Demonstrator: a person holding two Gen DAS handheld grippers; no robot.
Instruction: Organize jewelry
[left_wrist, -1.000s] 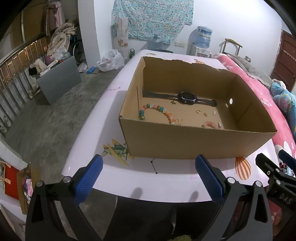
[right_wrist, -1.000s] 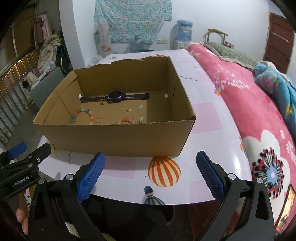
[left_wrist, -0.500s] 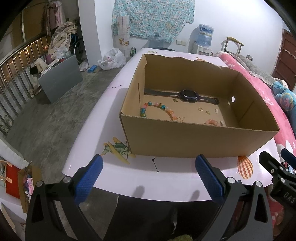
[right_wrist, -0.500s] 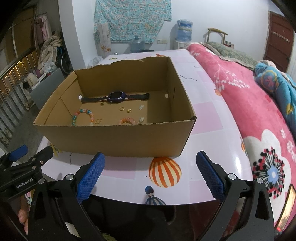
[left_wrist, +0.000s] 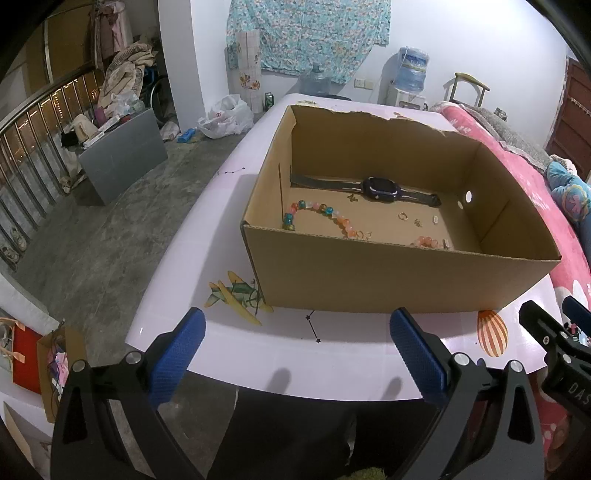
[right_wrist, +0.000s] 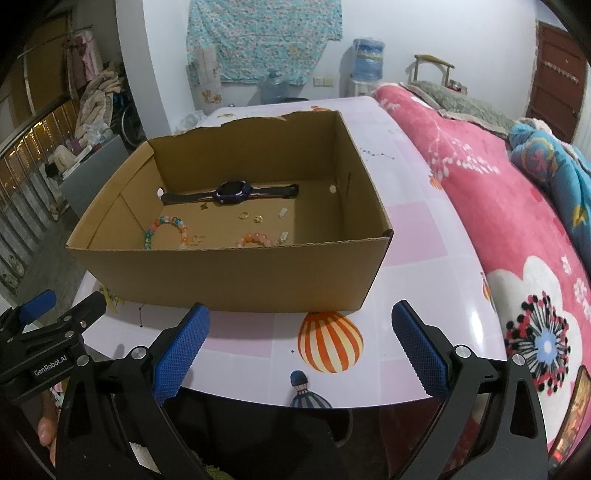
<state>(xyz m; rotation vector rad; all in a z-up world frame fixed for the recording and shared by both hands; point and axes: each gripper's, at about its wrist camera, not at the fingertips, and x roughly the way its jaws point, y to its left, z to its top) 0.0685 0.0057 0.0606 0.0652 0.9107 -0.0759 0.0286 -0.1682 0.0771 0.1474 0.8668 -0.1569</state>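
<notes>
An open cardboard box stands on the pink-white table. Inside lie a dark watch, a multicoloured bead bracelet, an orange bead bracelet, and small gold rings and earrings. My left gripper is open and empty, in front of the box's near wall. My right gripper is open and empty, also in front of the box, over a balloon print. Each gripper shows at the edge of the other's view.
The table ends in a front edge just before the grippers. A pink flowered blanket lies on the right. On the left, the floor holds a grey board, bags and a railing.
Both cameras have risen and tilted slightly, so more of the box's floor shows. Both grippers stay open and empty. Nothing in the box has moved.
</notes>
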